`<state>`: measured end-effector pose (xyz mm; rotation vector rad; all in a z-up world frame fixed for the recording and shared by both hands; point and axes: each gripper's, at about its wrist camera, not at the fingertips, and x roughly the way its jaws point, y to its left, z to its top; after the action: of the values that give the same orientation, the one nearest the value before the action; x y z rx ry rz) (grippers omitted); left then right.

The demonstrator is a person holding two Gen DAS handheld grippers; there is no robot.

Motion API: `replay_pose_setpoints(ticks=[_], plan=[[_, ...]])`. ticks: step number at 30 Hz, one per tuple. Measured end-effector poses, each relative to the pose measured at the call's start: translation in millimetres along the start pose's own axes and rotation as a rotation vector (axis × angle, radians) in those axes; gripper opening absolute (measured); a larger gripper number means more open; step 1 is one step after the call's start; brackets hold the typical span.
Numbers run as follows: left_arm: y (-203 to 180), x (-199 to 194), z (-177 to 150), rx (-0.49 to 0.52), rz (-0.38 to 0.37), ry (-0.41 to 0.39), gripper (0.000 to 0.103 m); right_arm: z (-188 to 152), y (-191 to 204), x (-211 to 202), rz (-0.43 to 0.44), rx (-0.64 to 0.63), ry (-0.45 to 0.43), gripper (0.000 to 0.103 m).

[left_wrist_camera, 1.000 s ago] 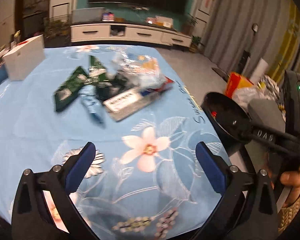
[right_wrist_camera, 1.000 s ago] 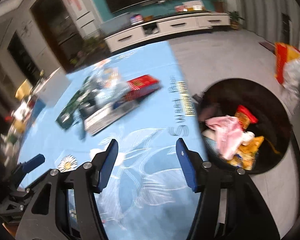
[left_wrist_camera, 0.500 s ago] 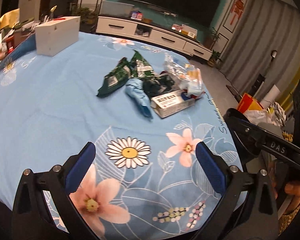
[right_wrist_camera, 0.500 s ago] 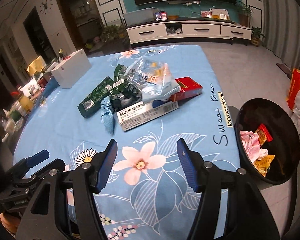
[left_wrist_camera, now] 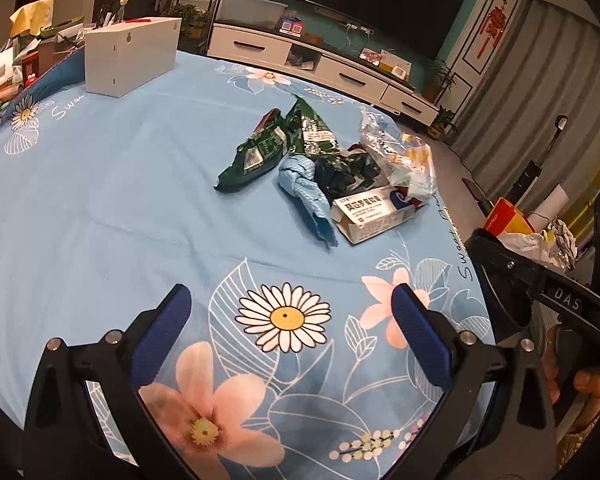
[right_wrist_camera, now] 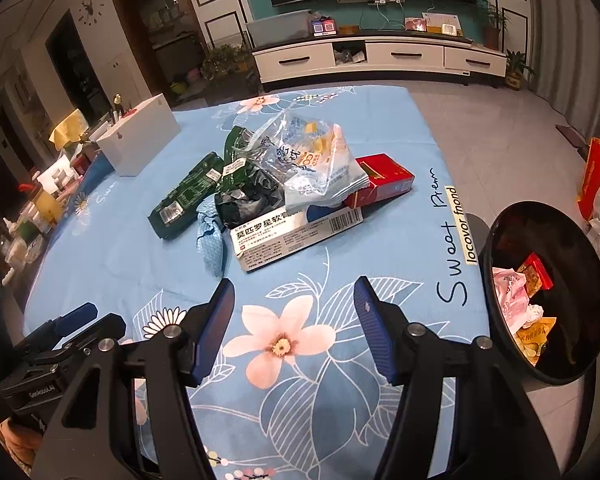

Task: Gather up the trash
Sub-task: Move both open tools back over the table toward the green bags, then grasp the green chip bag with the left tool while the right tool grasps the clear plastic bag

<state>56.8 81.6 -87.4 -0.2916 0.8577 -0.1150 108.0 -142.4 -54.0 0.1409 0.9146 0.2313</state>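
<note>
A heap of trash lies mid-table on the blue floral cloth: green snack wrappers (left_wrist_camera: 256,152) (right_wrist_camera: 186,196), a crumpled blue tissue (left_wrist_camera: 306,196) (right_wrist_camera: 210,236), a white medicine box (left_wrist_camera: 370,214) (right_wrist_camera: 292,236), a clear plastic bag (left_wrist_camera: 396,152) (right_wrist_camera: 312,160), a black crumpled bag (right_wrist_camera: 248,198) and a red box (right_wrist_camera: 384,180). A black trash bin (right_wrist_camera: 548,292) with wrappers inside stands right of the table. My left gripper (left_wrist_camera: 288,324) and right gripper (right_wrist_camera: 296,324) are both open and empty, near the table's front edge, short of the heap.
A white box (left_wrist_camera: 130,54) (right_wrist_camera: 140,140) stands at the table's far left. Clutter of bottles and packets (right_wrist_camera: 40,208) lines the left side. Bags (left_wrist_camera: 532,232) lie on the floor at the right. A TV cabinet (right_wrist_camera: 380,58) stands behind.
Both views swung and steadied from blurred; the grippers pulled back toward the table's front edge, so the heap now lies farther ahead. Both grippers stay open.
</note>
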Motion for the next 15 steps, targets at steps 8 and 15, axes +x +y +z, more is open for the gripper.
replay_pose_setpoints(ticks=[8,15], plan=[[19.3,14.0,9.8,-0.043,0.02,-0.006,0.1,7.8,-13.0,14.9,0.003,0.015,0.007,0.061],[37.8,24.6,22.1,-0.068,0.043,-0.022,0.1,22.2,-24.5,26.8,0.009,0.024,-0.017,0.061]])
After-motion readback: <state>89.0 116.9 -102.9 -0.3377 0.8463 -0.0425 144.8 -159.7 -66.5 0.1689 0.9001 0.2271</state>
